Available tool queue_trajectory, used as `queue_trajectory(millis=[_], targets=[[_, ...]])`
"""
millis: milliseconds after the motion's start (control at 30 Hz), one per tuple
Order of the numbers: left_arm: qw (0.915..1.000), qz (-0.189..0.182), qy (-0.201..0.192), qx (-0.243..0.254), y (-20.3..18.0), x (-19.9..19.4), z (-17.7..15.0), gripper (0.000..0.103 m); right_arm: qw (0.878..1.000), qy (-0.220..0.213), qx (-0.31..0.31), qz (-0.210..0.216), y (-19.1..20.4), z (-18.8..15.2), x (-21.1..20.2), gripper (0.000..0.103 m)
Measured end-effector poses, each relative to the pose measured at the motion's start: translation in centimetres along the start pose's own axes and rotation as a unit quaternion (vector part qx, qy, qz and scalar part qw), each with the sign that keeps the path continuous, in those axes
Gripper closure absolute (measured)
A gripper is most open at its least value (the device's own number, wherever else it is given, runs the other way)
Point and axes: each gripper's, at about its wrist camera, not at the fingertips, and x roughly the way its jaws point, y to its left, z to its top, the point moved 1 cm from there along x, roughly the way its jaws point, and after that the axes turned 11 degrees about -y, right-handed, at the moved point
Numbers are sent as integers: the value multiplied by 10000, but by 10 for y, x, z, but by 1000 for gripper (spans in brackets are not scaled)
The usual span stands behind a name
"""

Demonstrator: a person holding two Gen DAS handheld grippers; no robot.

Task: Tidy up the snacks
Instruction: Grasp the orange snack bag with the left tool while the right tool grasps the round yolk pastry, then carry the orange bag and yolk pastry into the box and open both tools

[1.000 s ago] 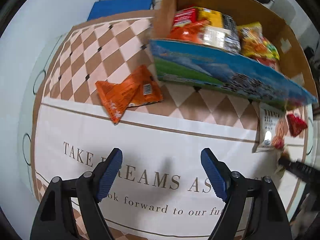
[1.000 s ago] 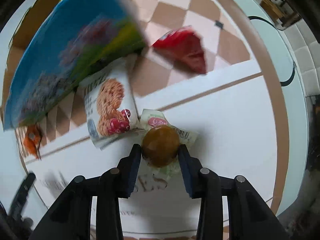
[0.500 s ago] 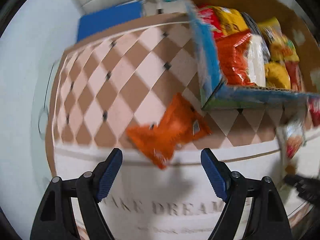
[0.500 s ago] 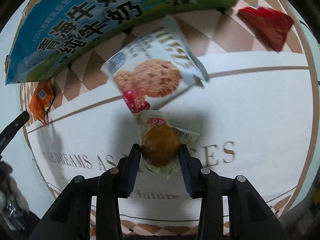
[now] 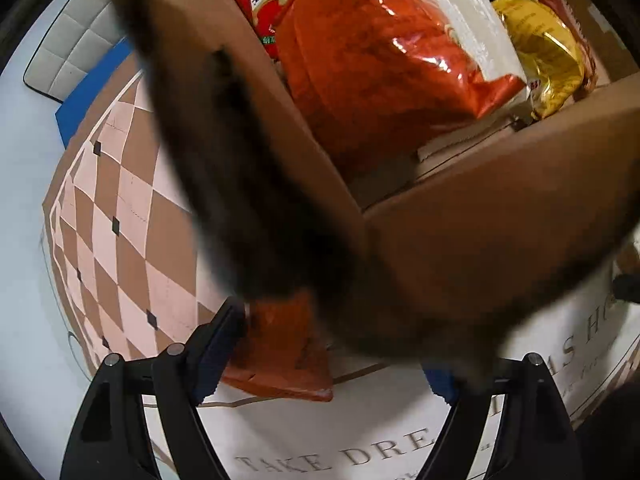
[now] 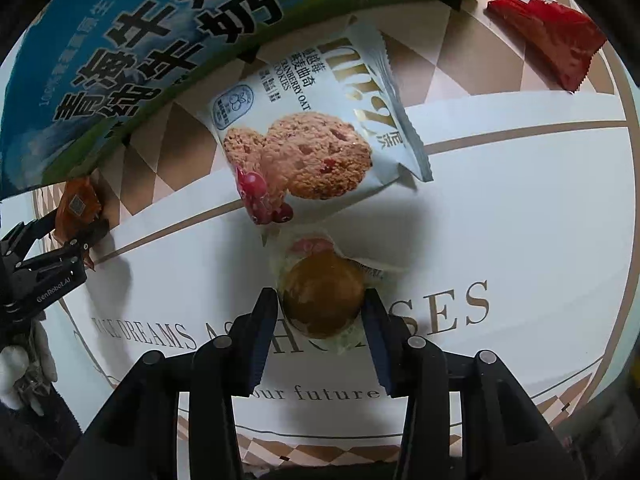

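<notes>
Surface: desk point(image 6: 520, 240) under a cloth with brown-and-pink diamonds and printed lettering; white tabletop beyond the cloth edge.
Box: cardboard box point(image 5: 500, 208), open top, part-filled with bags (large orange bag point(image 5: 384, 52), yellow pack point(image 5: 548, 52)); its blurred near corner blocks much of the left wrist view.
Left claw point(image 5: 332, 356): fingers spread wide; orange snack packet point(image 5: 280, 352) lies flat on the cloth between them, hard against the left finger, not pinched. Right fingertip mostly hidden by the box corner.
Right claw point(image 6: 320, 320): clamped on a round brown pastry in clear wrapper point(image 6: 322, 300), held above the cloth, judging by its shadow.
Other snacks: cranberry oat cookie pack point(image 6: 312, 136) flat just ahead of the pastry; red packet point(image 6: 548, 40) far right, apart.
Key relation: box sits directly ahead of and above the left claw, touching or nearly so, cannot tell; orange packet's long axis runs roughly along the fingers.
Nearer arm: left for the orange packet; right for cookie pack and red packet.
Judged next: left closes on the packet, lifts over the box wall.
</notes>
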Motion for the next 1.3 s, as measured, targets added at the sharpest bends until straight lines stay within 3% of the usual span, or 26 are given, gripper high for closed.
queue_trajectory(millis=[100,367,533,833,967,1100,1167,1200,1300], targets=[[9996,-55,75,-281,-1,-1,-5,43,10000,3,-16,-9,0,0,0,56],[9915,-270,375,-1215,-15,-7,-40,46,9997,-4,-246,-66,19,-17,13,56],[9795,-526,661,-1829,-35,-5,-75,46,9992,58,-389,-113,23,-26,14,57],[9766,-542,568,-2004,-47,-6,-106,45,9990,113,-411,-161,23,-44,20,57],[9765,-517,487,-2036,-54,-11,-101,47,9980,74,-563,-285,30,-49,20,57],[9727,-537,309,-2236,-65,-25,-96,55,9974,-103,-664,-277,42,-60,21,61],[9702,-604,242,-2333,-64,-35,-98,55,9971,-172,-694,-248,44,-64,17,63],[9693,-637,223,-2366,-66,-40,-98,56,9972,-184,-689,-221,44,-65,15,69],[9665,-693,136,-2469,-66,-52,-101,56,9976,-193,-652,-144,43,-69,10,69]])
